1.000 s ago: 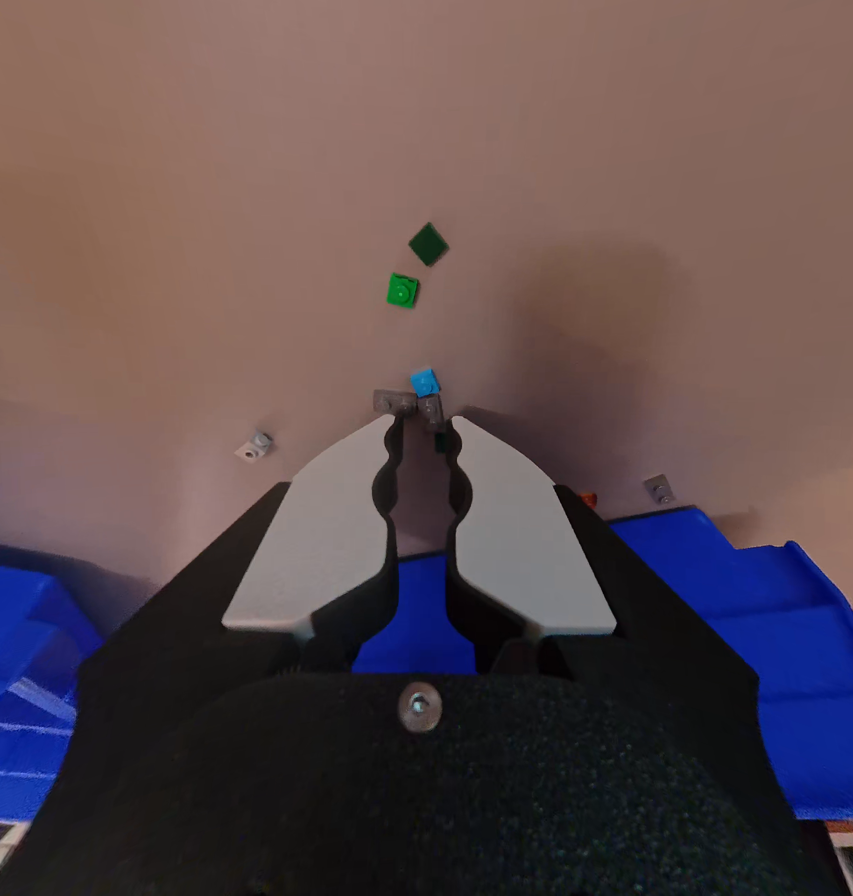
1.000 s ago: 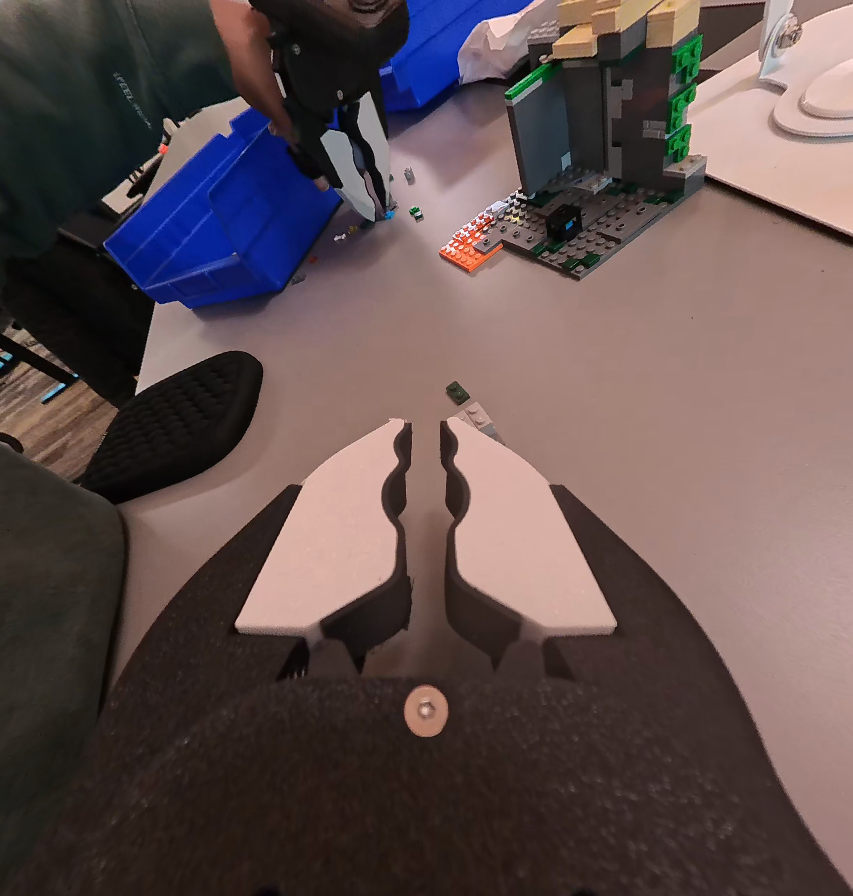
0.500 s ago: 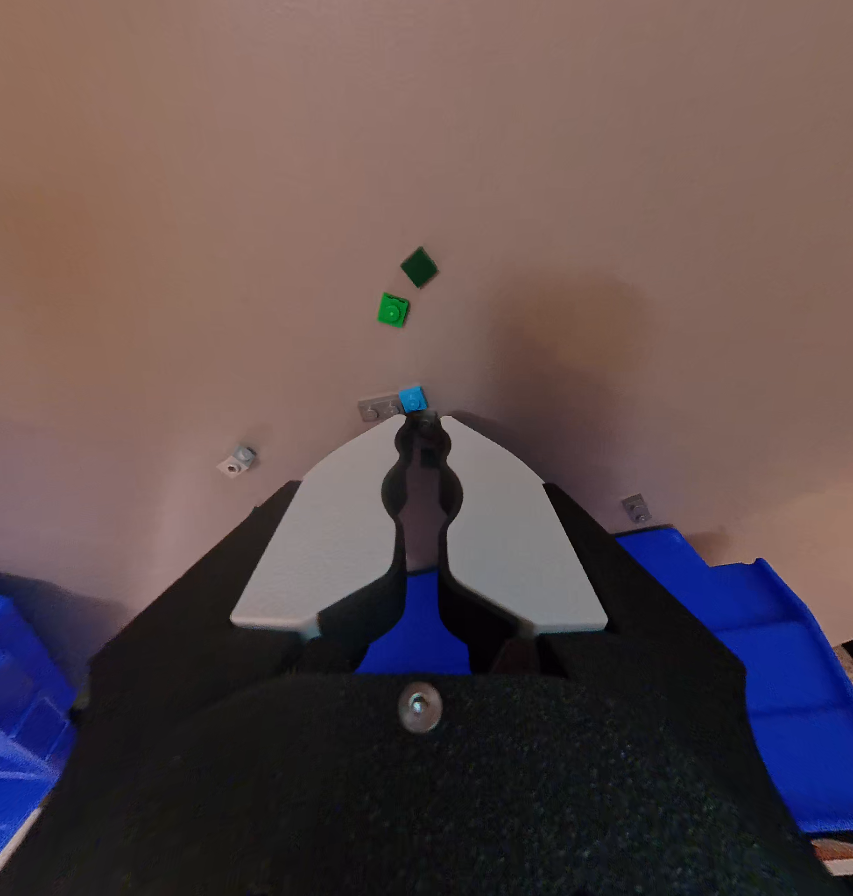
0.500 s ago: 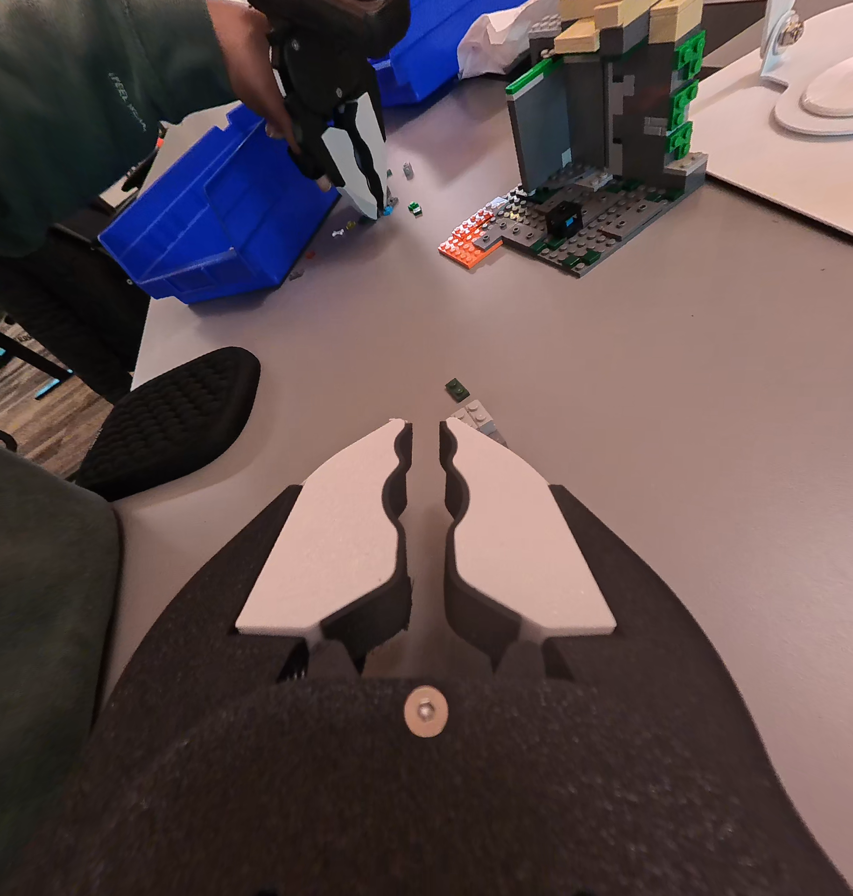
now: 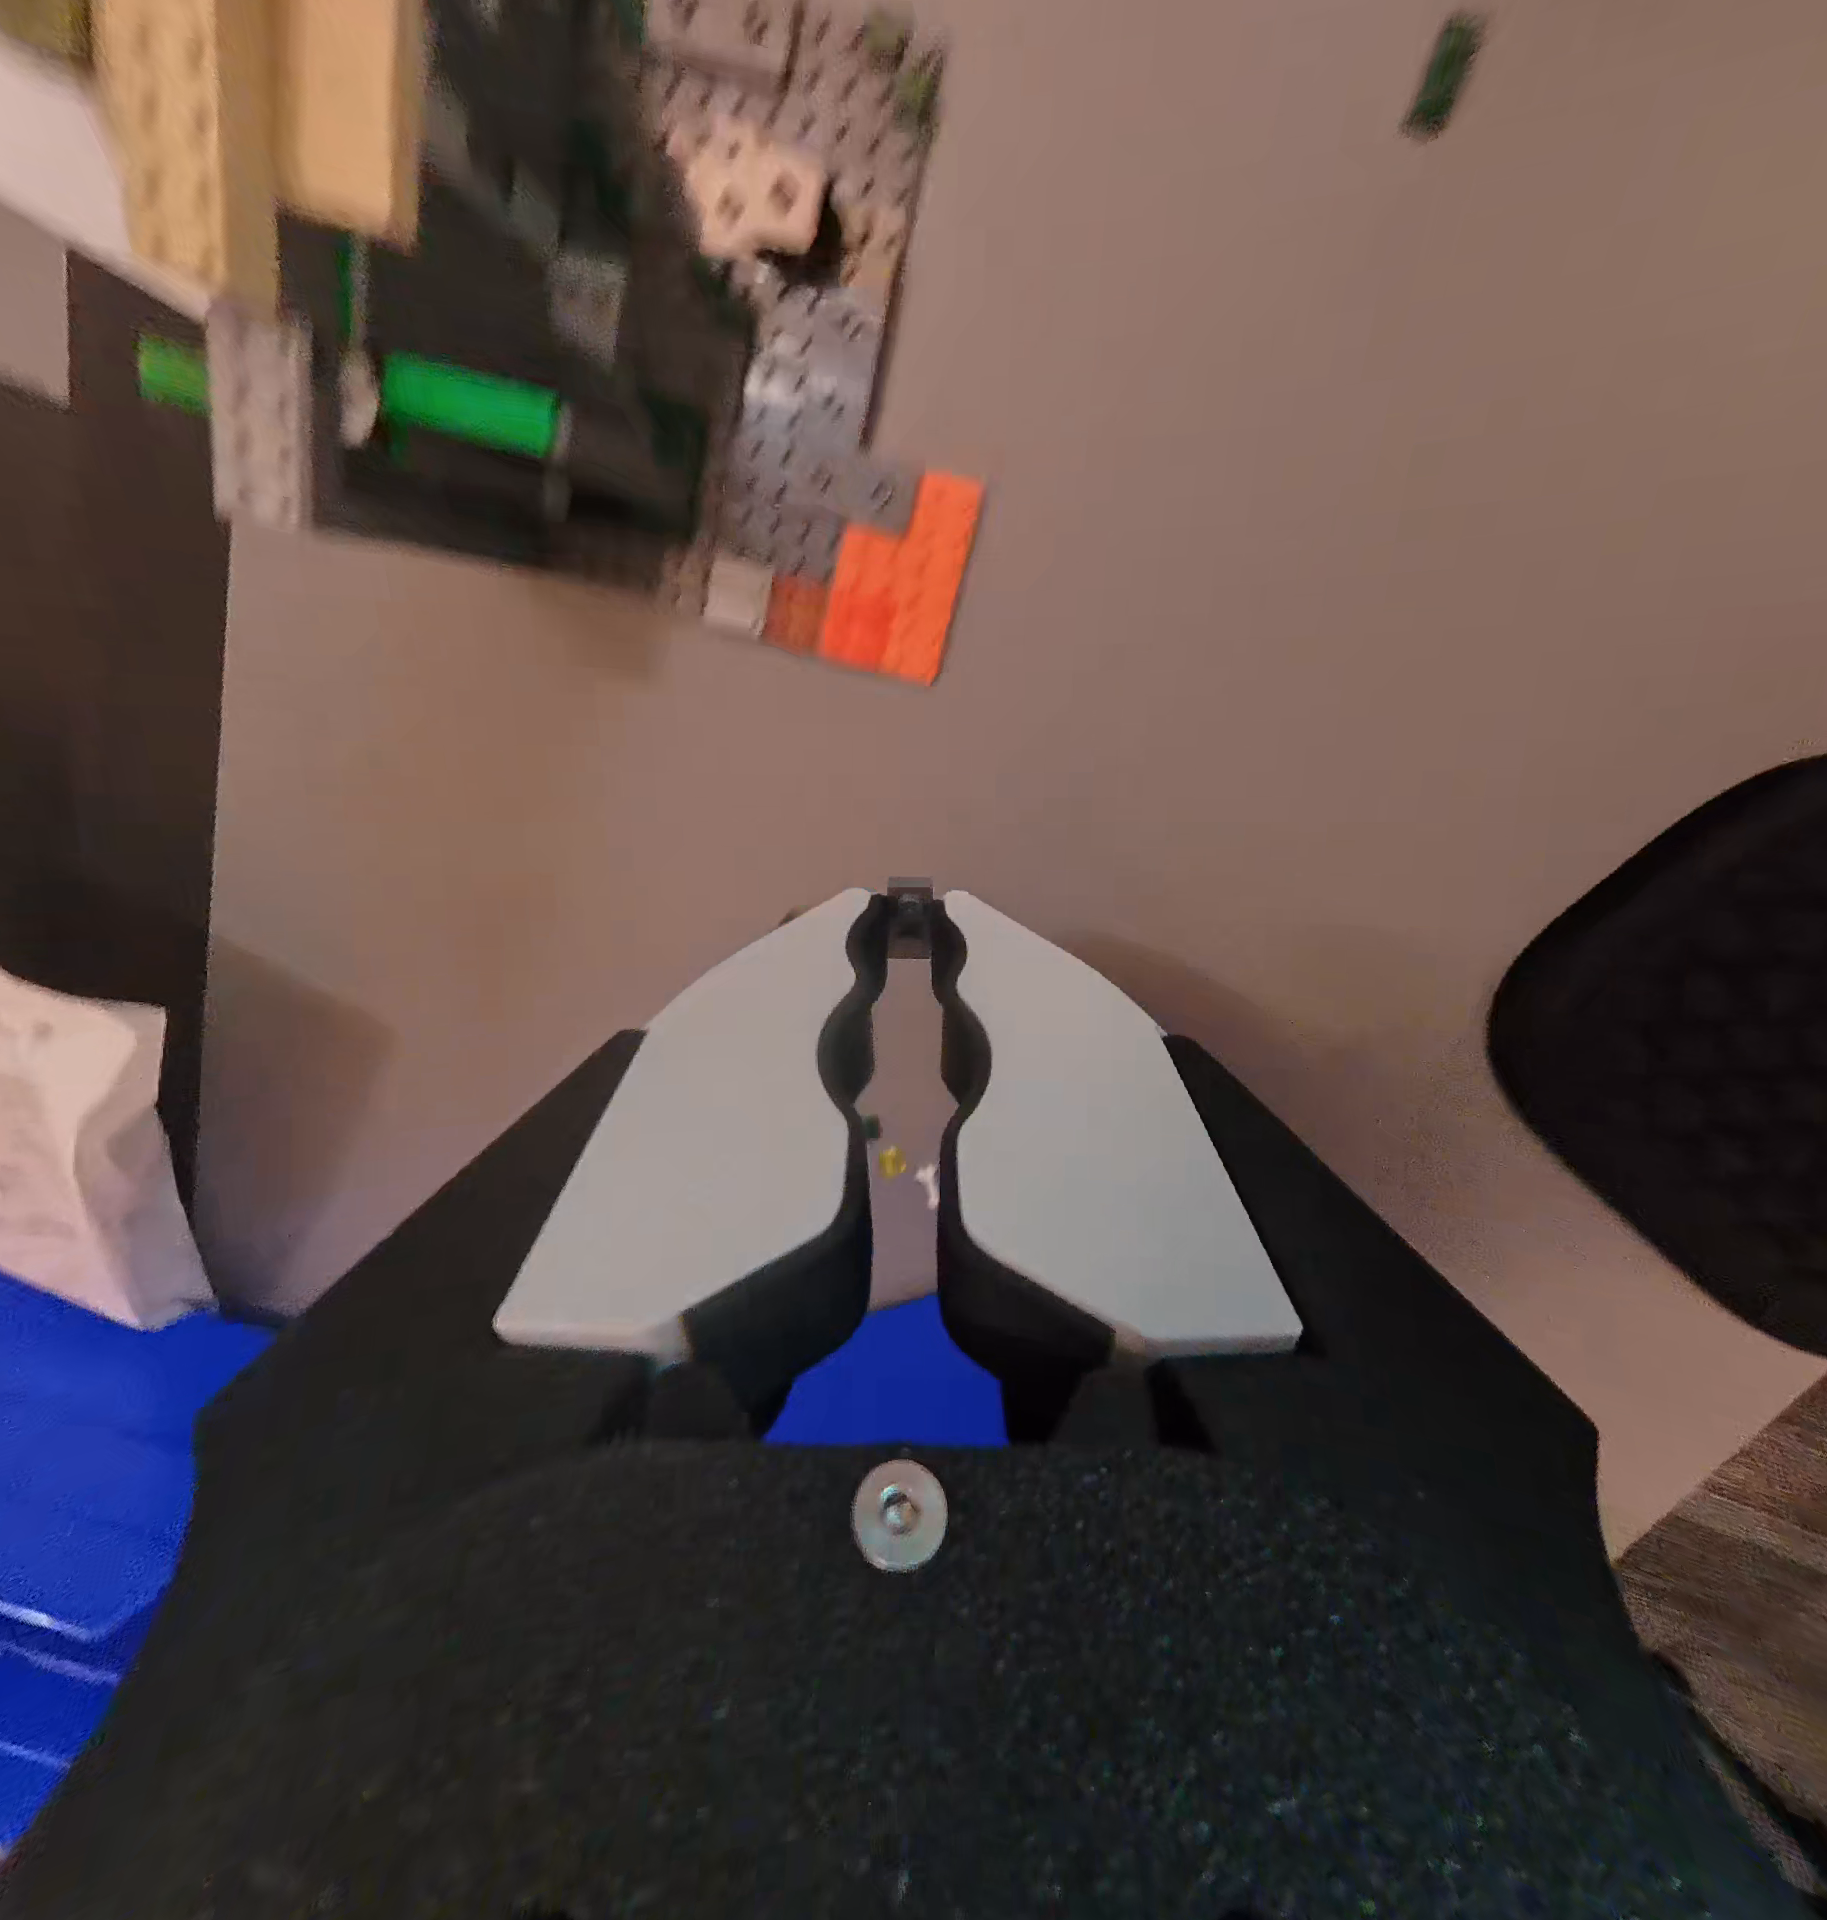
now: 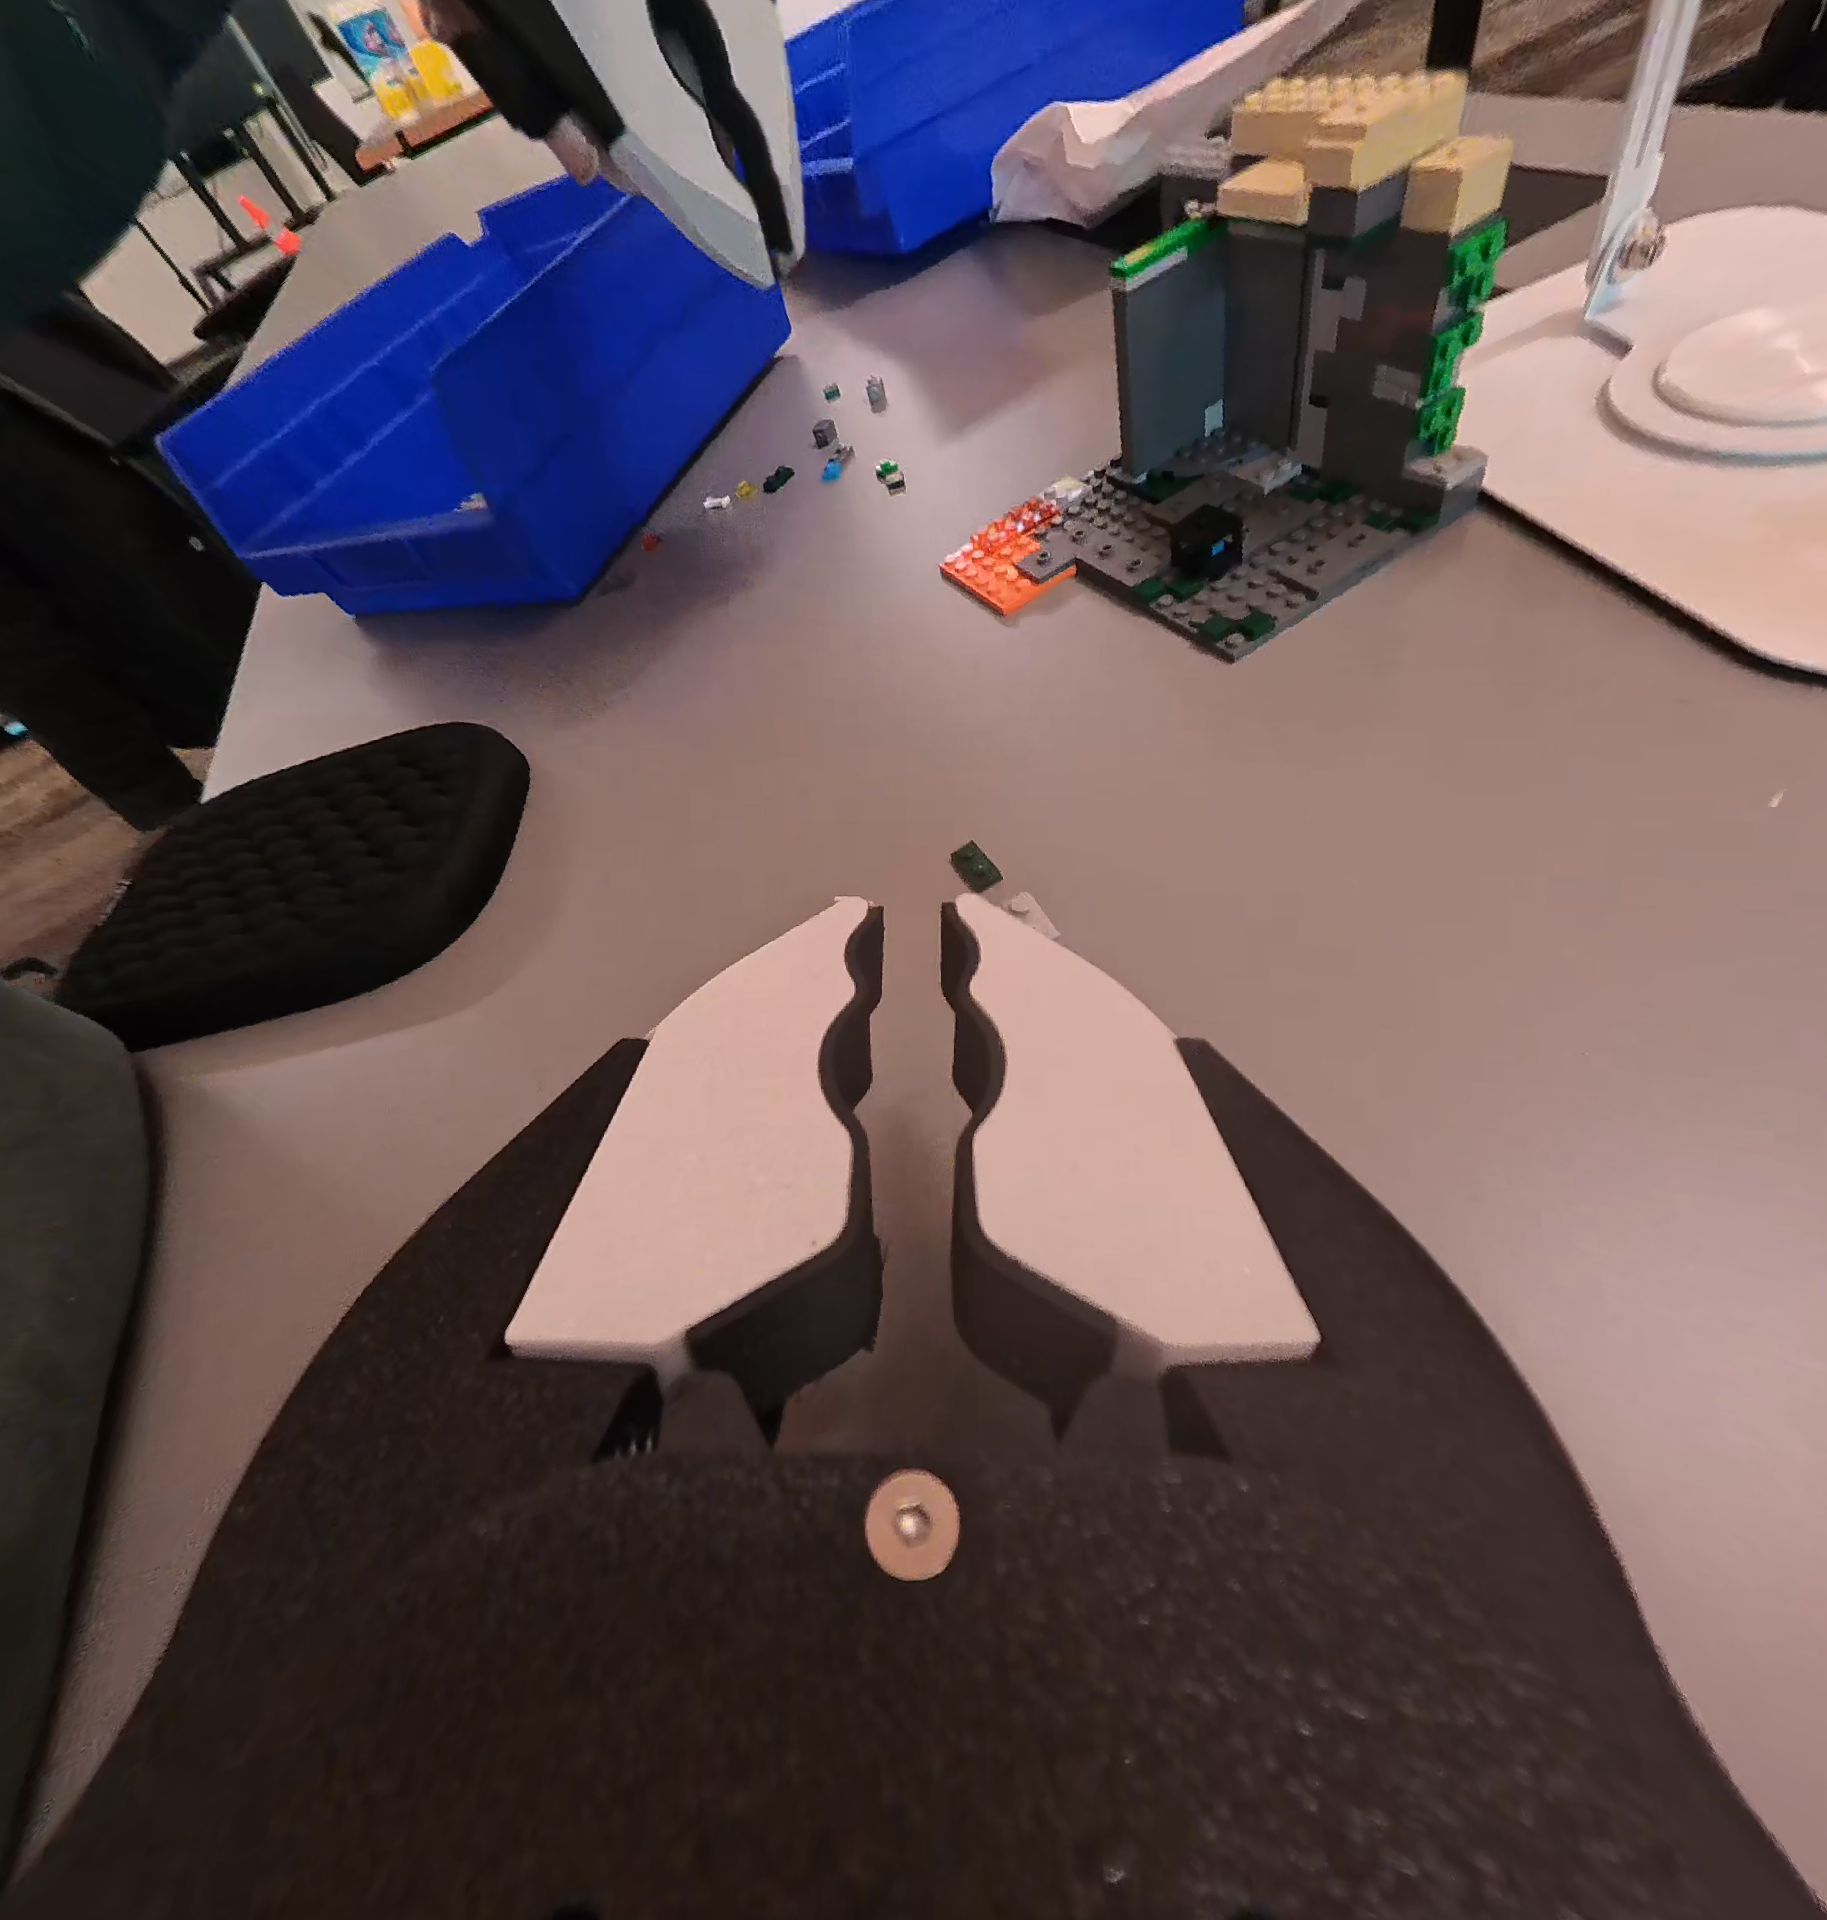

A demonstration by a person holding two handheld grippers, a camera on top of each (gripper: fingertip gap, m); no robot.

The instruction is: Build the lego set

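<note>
Left wrist view: the left hand-held gripper [image 5: 910, 906] is pinching a small dark grey brick [image 5: 910, 902] between its tips, held up above the counter [image 5: 1304, 520]. The picture is smeared, so the brick's exact shape cannot be told. Ahead and to the upper left lies the lego model [image 5: 597, 343], blurred, with grey studded floor plates, an orange plate [image 5: 893, 597] at its near corner, green pieces and tan bricks on top. A blue bin [image 5: 78, 1455] sits low on the left, crumpled white paper [image 5: 47, 1132] beside it, and a black chair armrest [image 5: 1709, 1049] on the right.

Right wrist view: the right hand-held gripper [image 6: 910, 914] is empty, its jaws a little apart, low over the counter. Just beyond its tips lie a dark green plate [image 6: 974, 864] and a pale grey plate [image 6: 1028, 914], touching or nearly so. Farther off, the model [image 6: 1293, 416] stands with grey walls, tan bricks on top, green blocks down one side and a small black cube [image 6: 1207, 540] on its floor. A scatter of loose pieces [image 6: 826, 457] lies between the model and the blue bin.

My judgement: the build is well along, walls and top in place, yet many small pieces are unplaced, and the gripped brick has not yet reached the model
</note>
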